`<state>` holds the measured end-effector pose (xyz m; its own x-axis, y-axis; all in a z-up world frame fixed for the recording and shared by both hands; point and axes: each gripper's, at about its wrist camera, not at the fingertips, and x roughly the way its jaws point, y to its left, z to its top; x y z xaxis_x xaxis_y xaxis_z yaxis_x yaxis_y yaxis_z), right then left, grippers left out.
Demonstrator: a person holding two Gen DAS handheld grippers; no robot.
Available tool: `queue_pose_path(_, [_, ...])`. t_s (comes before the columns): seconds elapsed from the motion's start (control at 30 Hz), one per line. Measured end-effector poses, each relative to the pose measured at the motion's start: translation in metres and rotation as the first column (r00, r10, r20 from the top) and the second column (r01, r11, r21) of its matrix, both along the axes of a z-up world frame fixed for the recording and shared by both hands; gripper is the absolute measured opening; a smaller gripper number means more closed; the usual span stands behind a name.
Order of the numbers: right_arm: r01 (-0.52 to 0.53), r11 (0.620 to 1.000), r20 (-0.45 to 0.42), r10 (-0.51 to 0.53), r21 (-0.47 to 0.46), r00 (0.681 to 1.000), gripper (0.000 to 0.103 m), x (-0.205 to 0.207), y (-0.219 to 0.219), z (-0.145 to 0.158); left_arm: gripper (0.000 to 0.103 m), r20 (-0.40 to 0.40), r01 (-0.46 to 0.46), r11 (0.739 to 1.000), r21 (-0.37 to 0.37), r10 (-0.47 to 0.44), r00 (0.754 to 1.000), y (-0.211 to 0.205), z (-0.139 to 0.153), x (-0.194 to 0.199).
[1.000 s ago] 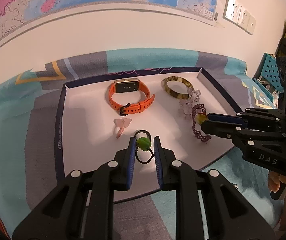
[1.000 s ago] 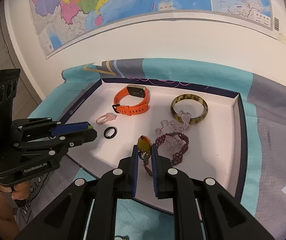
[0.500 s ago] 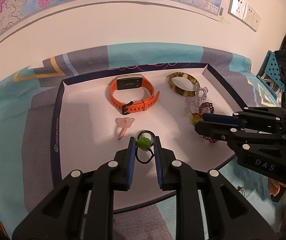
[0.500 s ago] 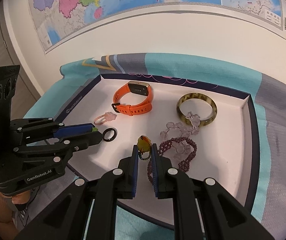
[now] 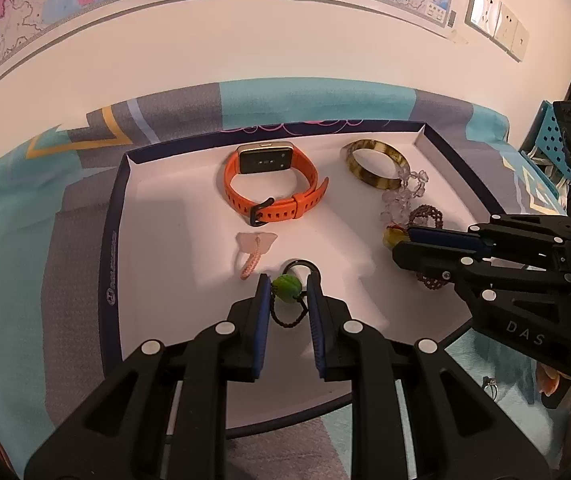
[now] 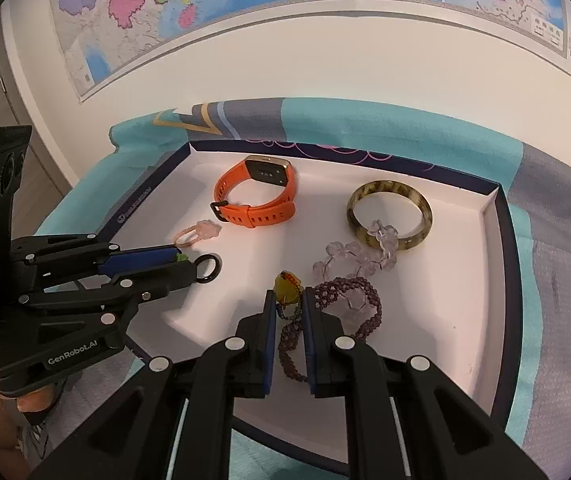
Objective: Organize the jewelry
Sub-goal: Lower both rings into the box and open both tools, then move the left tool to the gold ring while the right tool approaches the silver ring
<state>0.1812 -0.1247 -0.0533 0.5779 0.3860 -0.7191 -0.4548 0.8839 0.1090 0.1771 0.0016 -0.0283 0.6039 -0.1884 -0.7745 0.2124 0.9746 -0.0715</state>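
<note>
Lighting and picture quality, both wrist views: warm indoor light, moderately bright, sharp at centre.

Strong fisheye bending: wall map and tray rim bow near the frame edges; black vignette fills all corners. Soft grey shadows of the left gripper and right gripper fall on the white tray floor. Slight blur at far right of the left view. No harsh glare; mild pinkish cast.

One tray, one orange watch, one tortoiseshell bangle, two bead bracelets (clear, purple), one pink ring, one black ring, one green bead, one amber pendant, two grippers (left, right).
</note>
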Motion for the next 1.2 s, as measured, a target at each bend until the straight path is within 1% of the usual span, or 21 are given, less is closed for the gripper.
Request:
queue_pose_path(0.23, [0.010,1.000,0.003,-0.010,-0.003,1.000,0.012,0.000,0.000,0.000,0.020,-0.004,-0.006,1.000,0.004,0.006,1.000,0.000,-0.001,0.000])
queue_pose_path(0.3, [0.013,1.000,0.005,-0.013,-0.001,1.000,0.012,-0.002,0.000,0.001,0.028,0.002,-0.008,1.000,-0.001,0.008,1.000,0.001,0.000,-0.001])
queue_pose_path(0.37, [0.017,1.000,0.008,-0.017,0.004,1.000,0.012,-0.003,-0.001,0.002,0.030,0.019,-0.007,1.000,-0.002,0.008,1.000,0.002,0.005,-0.005])
queue_pose_path(0.43, [0.017,1.000,0.013,-0.017,0.012,1.000,0.013,-0.005,-0.002,0.004,0.036,0.033,-0.009,1.000,-0.004,0.009,0.999,0.002,0.009,-0.008])
queue_pose_path(0.57, [0.013,0.999,0.030,-0.014,0.039,0.999,0.024,-0.013,-0.009,0.012,0.046,0.080,-0.014,1.000,-0.001,0.014,0.997,0.005,0.022,-0.022])
queue_pose_path(0.6, [0.016,0.999,0.036,-0.018,0.047,0.999,0.025,-0.017,-0.012,0.014,0.047,0.092,-0.015,1.000,0.000,0.015,0.996,0.006,0.025,-0.025])
queue_pose_path(0.63, [0.016,0.999,0.038,-0.018,0.052,0.999,0.025,-0.020,-0.014,0.016,0.048,0.100,-0.016,1.000,-0.001,0.016,0.995,0.007,0.028,-0.029])
queue_pose_path(0.7, [0.015,0.998,0.044,-0.018,0.062,0.999,0.026,-0.026,-0.018,0.019,0.055,0.117,-0.021,1.000,-0.010,0.022,0.993,0.011,0.034,-0.038])
queue_pose_path(0.77, [0.010,0.997,0.051,-0.014,0.078,0.999,0.028,-0.036,-0.023,0.022,0.056,0.120,-0.013,0.999,-0.052,0.019,0.993,0.017,0.039,-0.049])
queue_pose_path(0.8, [0.005,0.997,0.056,-0.009,0.082,0.998,0.034,-0.042,-0.025,0.025,0.058,0.120,-0.009,0.997,-0.071,0.018,0.993,0.019,0.041,-0.054])
queue_pose_path(0.87, [-0.003,0.996,0.066,-0.003,0.087,0.998,0.041,-0.054,-0.029,0.027,0.063,0.131,-0.006,0.997,-0.076,0.016,0.991,0.020,0.043,-0.064])
queue_pose_path(0.9, [-0.005,0.996,0.071,-0.001,0.088,0.997,0.041,-0.060,-0.031,0.027,0.064,0.142,0.000,0.998,-0.068,0.010,0.990,0.019,0.044,-0.071])
queue_pose_path(0.97, [-0.013,0.996,0.065,0.007,0.093,0.998,0.043,-0.073,-0.034,0.024,0.067,0.154,0.012,0.998,-0.057,-0.003,0.988,0.017,0.043,-0.082])
queue_pose_path(1.03, [-0.016,0.996,0.054,0.011,0.093,0.998,0.046,-0.083,-0.035,0.018,0.069,0.158,0.030,0.998,-0.050,-0.021,0.987,0.014,0.039,-0.095])
queue_pose_path(1.13, [-0.008,0.997,0.033,0.006,0.074,0.999,0.049,-0.096,-0.036,0.005,0.073,0.153,0.048,0.998,-0.029,-0.043,0.987,0.007,0.031,-0.111])
queue_pose_path(1.2, [-0.005,0.997,0.009,0.004,0.075,1.000,0.050,-0.103,-0.037,-0.005,0.077,0.146,0.064,0.997,-0.040,-0.058,0.988,0.004,0.026,-0.119])
